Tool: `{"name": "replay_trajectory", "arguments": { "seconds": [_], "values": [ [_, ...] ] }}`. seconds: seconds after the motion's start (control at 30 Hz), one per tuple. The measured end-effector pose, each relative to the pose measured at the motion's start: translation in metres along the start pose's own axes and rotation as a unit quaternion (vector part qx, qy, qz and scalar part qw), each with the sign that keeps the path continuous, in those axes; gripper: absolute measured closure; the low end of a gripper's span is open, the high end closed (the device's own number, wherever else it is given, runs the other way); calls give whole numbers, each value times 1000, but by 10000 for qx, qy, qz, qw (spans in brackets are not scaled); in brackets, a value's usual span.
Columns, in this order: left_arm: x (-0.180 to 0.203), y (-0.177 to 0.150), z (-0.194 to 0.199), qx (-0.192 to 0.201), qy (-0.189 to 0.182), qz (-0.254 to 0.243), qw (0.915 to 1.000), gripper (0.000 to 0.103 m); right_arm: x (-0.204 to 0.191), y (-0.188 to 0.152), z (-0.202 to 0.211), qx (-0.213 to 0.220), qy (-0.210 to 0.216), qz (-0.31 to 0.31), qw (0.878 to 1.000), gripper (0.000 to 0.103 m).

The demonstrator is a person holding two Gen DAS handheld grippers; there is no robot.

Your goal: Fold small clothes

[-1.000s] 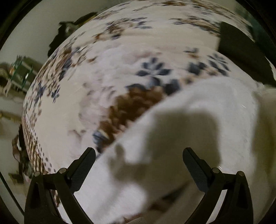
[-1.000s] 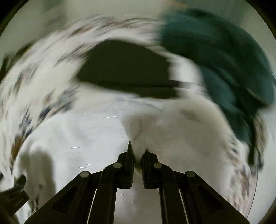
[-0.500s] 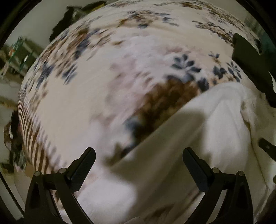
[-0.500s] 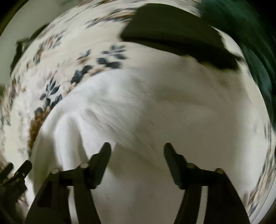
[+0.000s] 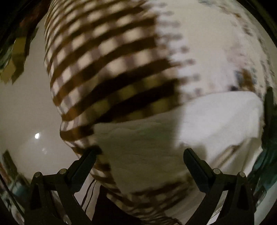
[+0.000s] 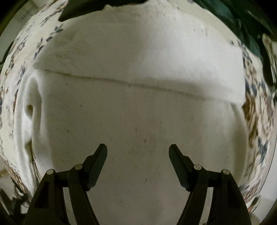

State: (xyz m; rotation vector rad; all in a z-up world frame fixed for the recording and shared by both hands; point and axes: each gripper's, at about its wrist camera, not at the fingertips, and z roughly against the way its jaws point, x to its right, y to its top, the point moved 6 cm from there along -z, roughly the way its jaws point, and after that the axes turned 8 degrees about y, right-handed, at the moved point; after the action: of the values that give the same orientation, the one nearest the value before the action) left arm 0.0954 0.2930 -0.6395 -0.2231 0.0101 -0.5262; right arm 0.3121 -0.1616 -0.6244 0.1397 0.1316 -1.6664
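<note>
Left tongs (image 5: pixel 140 155): spread wide, nothing between the fingers, poised over the near left corner of the white cloth (image 5: pixel 216 117). Right tongs (image 6: pixel 137 150): also wide, empty, directly above the cloth (image 6: pixel 138 112).

The cloth lies flat on a patterned cover (image 5: pixel 103 60), apparently on a table. In the left view the cover's brown checked border hangs over the edge; pale floor (image 5: pixel 26 103) shows beyond it on the left, so open room lies on that side. The cloth's left edge sits close to this border.

The right view alone shows 1 fold line running across the cloth (image 6: pixel 138 84), with a doubled band beyond it, and a rumpled roll along the left edge. It also shows a dark green garment (image 6: pixel 242 22) at the upper right, near the cloth's far corner, and a black item (image 6: pixel 83 8) at the far edge. Floral print (image 6: pixel 256 121) borders the cloth on the right. The left view is blurred.
</note>
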Motion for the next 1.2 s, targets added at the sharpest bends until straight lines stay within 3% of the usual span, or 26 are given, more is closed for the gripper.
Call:
{"name": "replay_trajectory", "arguments": {
  "seconds": [0.03,0.07,0.1,0.13,0.2,0.4,0.5,0.57,0.67,0.73,0.8,0.83,0.87,0.9,0.93,1.03,1.07,1.1,1.13,1.2],
  "values": [
    [0,1,-8,-39,1,-21,10000,1,0,-3,-2,-23,24,-34,10000,28],
    [0,1,-11,-22,98,-60,9999,18,-1,-5,-3,-46,40,-48,10000,28],
    [2,2,-11,26,188,-113,9998,44,-2,-7,-5,-75,64,-43,9999,28],
    [5,3,-5,123,222,-153,9996,55,-3,-10,-6,-92,65,-13,9999,27],
    [8,6,14,379,292,-241,9986,93,-7,-11,-7,-91,45,99,9999,28],
    [9,33,96,1318,2,-288,9909,97,-10,-20,-17,-127,-42,310,9994,28],
    [-2,65,108,1706,97,-215,9851,97,-10,-22,-20,-103,-68,290,9995,28],
    [-14,79,94,1636,-164,-95,9864,95,-8,-23,-20,-81,-96,311,9994,28],
    [-30,86,67,1087,-930,539,9882,87,-11,-19,-23,43,-326,417,9986,28],
    [-46,75,50,804,-1468,1223,9783,74,-15,-16,-23,157,-533,449,9974,25],
    [-56,64,38,616,-1928,1739,9637,48,-16,-12,-22,283,-477,301,9980,8],
    [-59,61,28,544,-2246,2088,9503,47,-12,-13,-22,298,-429,217,9984,8],
    [-56,60,26,524,-2390,2257,9430,46,-6,-15,-22,272,-408,161,9987,8],
    [-54,61,23,541,-2453,2357,9388,46,-3,-15,-24,236,-411,133,9988,8],
    [-49,61,22,601,-2394,2354,9400,46,0,-16,-25,212,-420,108,9988,8],
    [-36,64,40,989,-1952,2071,9535,49,6,-18,-26,204,-439,55,9988,8],
    [-29,67,46,1152,-1801,1899,9583,69,7,-19,-26,207,-427,43,9989,8],
    [-19,69,55,1305,-1615,1618,9647,97,3,-13,-32,212,-425,42,9989,8],
    [-10,70,65,1427,-1450,1370,9694,98,4,-12,-32,213,-442,56,9988,8],
    [2,71,88,1820,-1174,1054,9706,98,3,-4,-32,251,-531,110,9982,8]
  ]
}}
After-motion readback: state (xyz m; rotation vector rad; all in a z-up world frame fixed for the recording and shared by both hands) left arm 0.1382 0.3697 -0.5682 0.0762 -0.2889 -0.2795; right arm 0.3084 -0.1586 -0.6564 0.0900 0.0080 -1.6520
